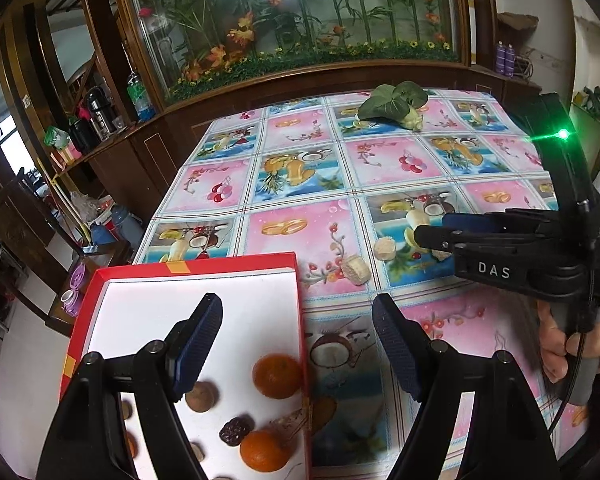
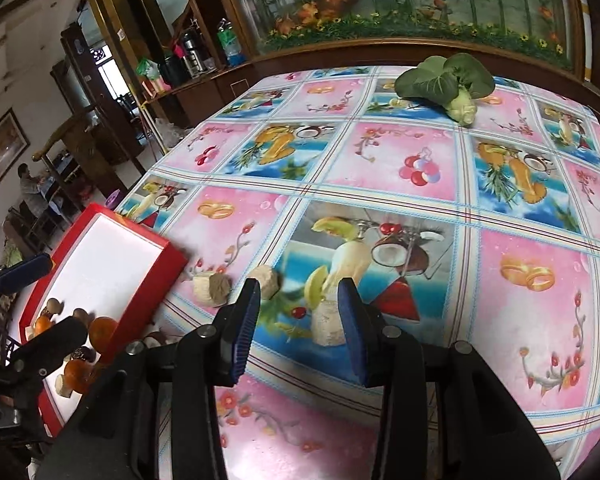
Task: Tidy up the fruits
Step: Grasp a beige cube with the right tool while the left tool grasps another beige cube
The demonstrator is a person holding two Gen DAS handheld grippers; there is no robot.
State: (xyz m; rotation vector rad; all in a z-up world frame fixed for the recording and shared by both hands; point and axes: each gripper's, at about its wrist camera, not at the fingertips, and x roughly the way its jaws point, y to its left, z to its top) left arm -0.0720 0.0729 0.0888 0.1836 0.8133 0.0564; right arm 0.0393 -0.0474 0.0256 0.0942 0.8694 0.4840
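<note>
Fruit sorting, both hand-held grippers empty
Left hand-held gripper [image 1: 298,340] jaws apart over red box [image 1: 236,266] rim; right hand-held gripper [image 2: 298,326] also apart; oranges [image 1: 277,376] inside; greens [image 2: 444,80] at 12 o'clock on worktop [image 2: 520,320].

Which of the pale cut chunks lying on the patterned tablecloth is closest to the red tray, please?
The pale cylindrical chunk with the tan cut face, just off the red tray's corner; the other two chunks lie farther right.

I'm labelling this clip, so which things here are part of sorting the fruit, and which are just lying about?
Part of the job: red box, oranges, pale chunks on the tablecloth, right gripper, left gripper.

Lying about: leafy greens, bottles and flasks on the sideboard.
</note>
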